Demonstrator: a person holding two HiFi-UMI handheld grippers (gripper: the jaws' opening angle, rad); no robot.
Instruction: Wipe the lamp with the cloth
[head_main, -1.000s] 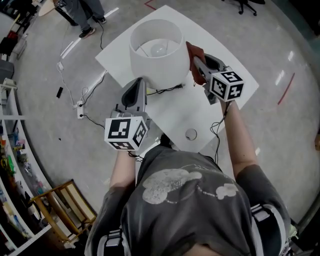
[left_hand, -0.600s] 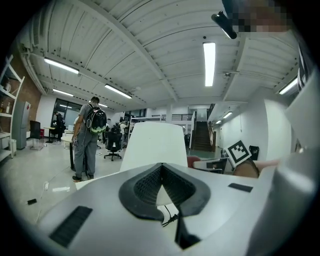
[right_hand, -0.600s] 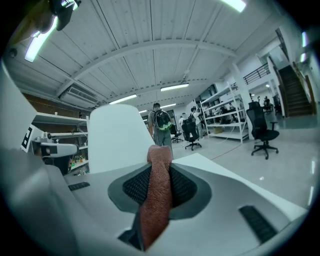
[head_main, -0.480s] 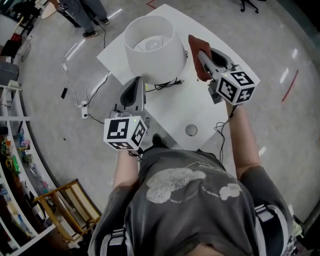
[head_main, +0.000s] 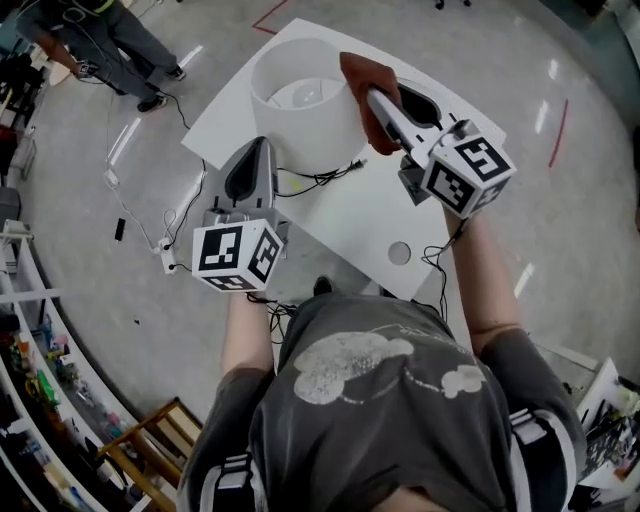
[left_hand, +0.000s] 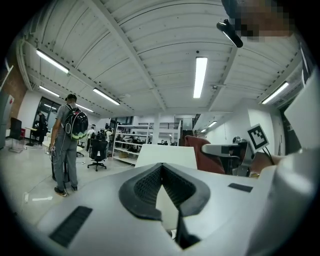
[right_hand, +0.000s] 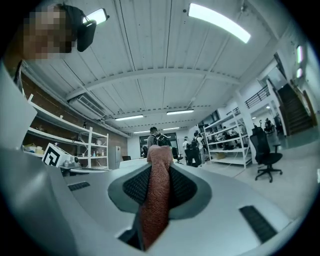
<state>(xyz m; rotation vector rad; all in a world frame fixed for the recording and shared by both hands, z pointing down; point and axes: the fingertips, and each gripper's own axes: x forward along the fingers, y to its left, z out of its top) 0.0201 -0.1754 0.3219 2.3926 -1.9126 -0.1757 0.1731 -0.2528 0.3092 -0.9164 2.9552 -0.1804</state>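
Note:
A lamp with a wide white shade stands at the far side of the white table, its bulb showing through the open top. My right gripper is shut on a reddish-brown cloth, held against the shade's right rim. In the right gripper view the cloth hangs pinched between the jaws. My left gripper hovers near the lamp's left front, shut and empty. From the left gripper view, the shade lies just past the closed jaws, with the cloth to its right.
A black cable trails from the lamp base across the table. A small round disc lies near the table's front edge. Cords and a power strip lie on the floor at left. A person stands at the far left. A wooden chair is behind me.
My right gripper has carried the cloth up and leftward onto the shade's right rim. The left gripper has shifted slightly left and stayed shut.

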